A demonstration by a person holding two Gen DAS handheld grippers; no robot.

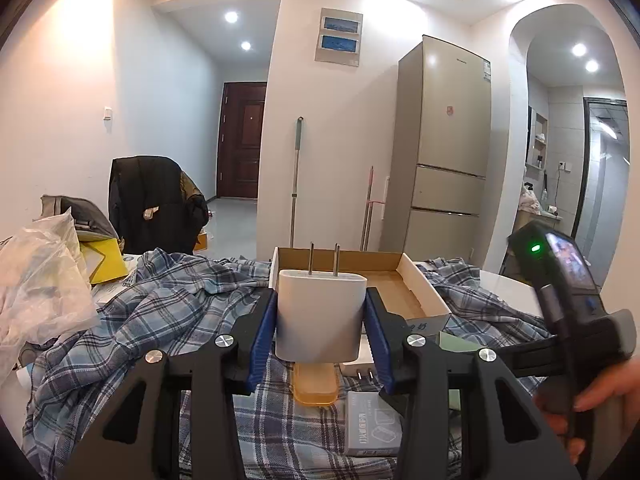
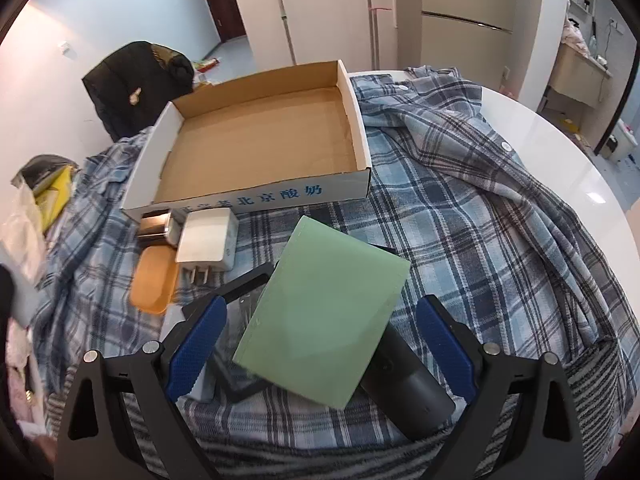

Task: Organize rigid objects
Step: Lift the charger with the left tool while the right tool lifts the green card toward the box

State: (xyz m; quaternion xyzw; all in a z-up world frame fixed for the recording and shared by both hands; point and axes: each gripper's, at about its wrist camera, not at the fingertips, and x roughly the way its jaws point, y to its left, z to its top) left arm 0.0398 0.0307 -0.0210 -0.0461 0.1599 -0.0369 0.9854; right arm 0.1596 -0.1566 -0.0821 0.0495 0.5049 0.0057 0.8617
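My left gripper is shut on a white charger plug, held above the cloth with its two prongs pointing up. Behind it stands the empty cardboard box. In the right wrist view my right gripper points down with its jaws wide; a flat green box lies between the blue pads, and neither pad touches it. Under the green box lie a dark grey object and a black frame. A second white charger, an orange case and a metal piece lie before the cardboard box.
A blue plaid shirt covers the round white table. A small grey carton lies under my left gripper. A plastic bag and yellow items sit at the left, with a jacket-draped chair behind. A hand holds the other tool.
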